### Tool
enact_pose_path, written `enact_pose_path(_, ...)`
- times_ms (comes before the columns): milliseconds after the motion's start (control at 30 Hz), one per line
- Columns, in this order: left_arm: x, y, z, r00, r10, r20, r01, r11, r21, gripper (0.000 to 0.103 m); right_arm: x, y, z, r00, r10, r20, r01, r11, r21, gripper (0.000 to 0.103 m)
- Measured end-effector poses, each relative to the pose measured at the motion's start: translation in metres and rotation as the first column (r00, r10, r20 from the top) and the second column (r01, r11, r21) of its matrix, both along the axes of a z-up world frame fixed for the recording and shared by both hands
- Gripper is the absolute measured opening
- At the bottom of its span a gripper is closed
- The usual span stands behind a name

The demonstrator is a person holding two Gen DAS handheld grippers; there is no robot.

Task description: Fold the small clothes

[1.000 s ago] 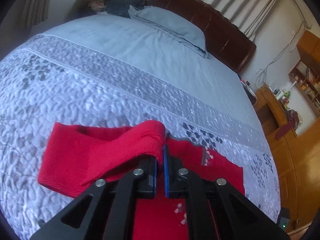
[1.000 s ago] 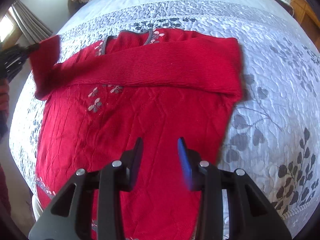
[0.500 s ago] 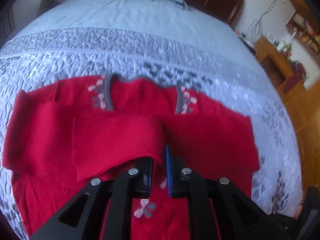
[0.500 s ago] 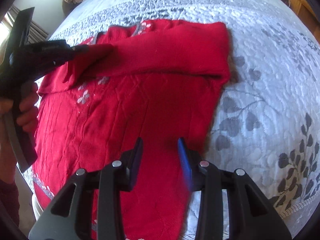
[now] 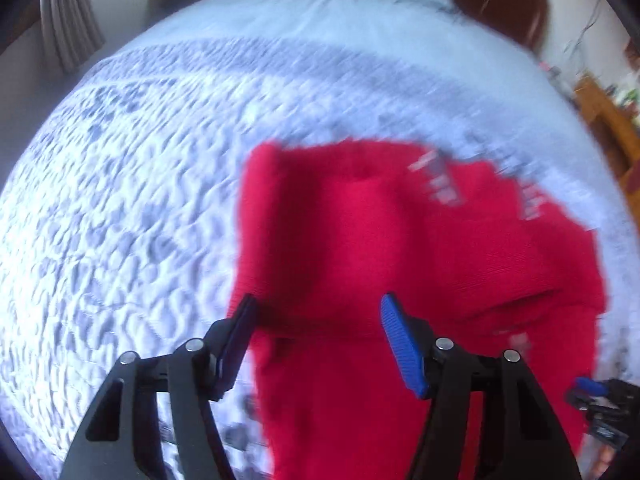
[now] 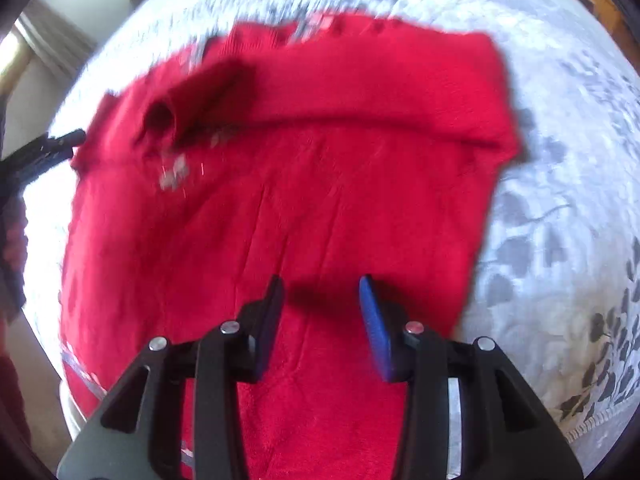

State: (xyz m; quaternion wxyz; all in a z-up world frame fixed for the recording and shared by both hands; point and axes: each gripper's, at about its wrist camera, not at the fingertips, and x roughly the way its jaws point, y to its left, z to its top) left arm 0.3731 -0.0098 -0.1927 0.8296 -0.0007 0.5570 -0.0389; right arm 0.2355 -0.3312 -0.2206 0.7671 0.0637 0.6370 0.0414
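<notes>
A red knit sweater [image 6: 320, 200] with a grey-trimmed collar lies flat on the quilted bed [image 5: 120, 200]. Both sleeves are folded across its chest, and the left sleeve's cuff [image 6: 160, 116] rests loose on top. My left gripper [image 5: 318, 316] hovers over the folded left sleeve [image 5: 320, 240]. Its jaws are opening and its pads press on nothing. It also shows at the edge of the right wrist view as the left gripper [image 6: 48, 148]. My right gripper [image 6: 320, 292] hangs over the sweater's lower body, its jaws opening a little, with nothing held.
The grey-white quilt [image 6: 560, 220] spreads around the sweater. A blue pillow and a dark headboard [image 5: 500, 0] lie at the far end, with curtains [image 5: 68, 28] to the left and wooden furniture [image 5: 608, 120] to the right. A person's hand [image 6: 12, 248] holds the left gripper.
My left gripper carried the left sleeve across the chest, let it go and opened wide. My right gripper sank a little toward the sweater and widened slightly.
</notes>
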Motion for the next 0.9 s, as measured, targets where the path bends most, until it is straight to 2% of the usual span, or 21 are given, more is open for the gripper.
enact_pose_path(33,0.002,0.006,-0.015,0.999,0.0,-0.036,0.0,1.0,0.006,0.06,0.005,0.0,-0.001,1.0,-0.003,-0.013,0.003,1.0,-0.004,0.042)
enact_pose_path(67,0.0,0.01,-0.022,0.999,-0.009,-0.036,0.009,1.0,-0.002,0.062,0.009,0.0,0.003,0.999,-0.014,-0.03,0.014,1.0,-0.004,0.042)
enact_pose_path(133,-0.002,0.011,-0.024,0.999,-0.037,-0.003,0.037,0.999,0.014,0.063,0.018,0.004,0.013,1.0,-0.016,-0.021,0.016,1.0,-0.005,0.04)
enact_pose_path(200,-0.002,0.013,-0.025,0.999,-0.031,-0.006,0.031,0.999,0.012,0.063,0.031,0.02,0.031,1.0,0.017,0.007,-0.018,0.999,0.027,0.038)
enact_pose_path(333,0.007,0.016,-0.028,0.999,-0.013,-0.044,0.012,1.0,-0.018,0.064,0.07,0.077,0.064,0.991,0.12,0.053,-0.126,0.985,0.118,0.038)
enact_pose_path(433,0.01,0.013,-0.03,0.997,-0.014,-0.077,0.012,1.0,-0.024,0.065,0.107,0.123,0.072,0.982,0.175,0.077,-0.184,0.973,0.141,0.038)
enact_pose_path(533,0.015,0.011,-0.033,0.995,-0.018,-0.097,0.016,1.0,-0.017,0.066,0.141,0.155,0.059,0.98,0.198,0.031,-0.201,0.961,0.191,0.036)
enact_pose_path(600,0.017,0.012,-0.034,0.994,-0.011,-0.11,0.008,1.0,-0.021,0.066,0.155,0.165,0.047,0.981,0.194,-0.001,-0.192,0.967,0.165,0.033)
enact_pose_path(800,0.02,0.015,-0.038,0.992,-0.001,-0.123,-0.005,0.999,-0.046,0.069,0.176,0.169,0.011,0.982,0.17,-0.084,-0.158,0.979,0.126,0.034)
enact_pose_path(833,0.021,0.014,-0.039,0.993,-0.003,-0.122,-0.003,0.999,-0.044,0.069,0.179,0.171,0.008,0.98,0.177,-0.089,-0.166,0.978,0.123,0.035)
enact_pose_path(900,0.02,0.014,-0.039,0.993,-0.002,-0.118,-0.003,0.999,-0.042,0.069,0.182,0.176,0.006,0.979,0.185,-0.09,-0.174,0.978,0.118,0.045)
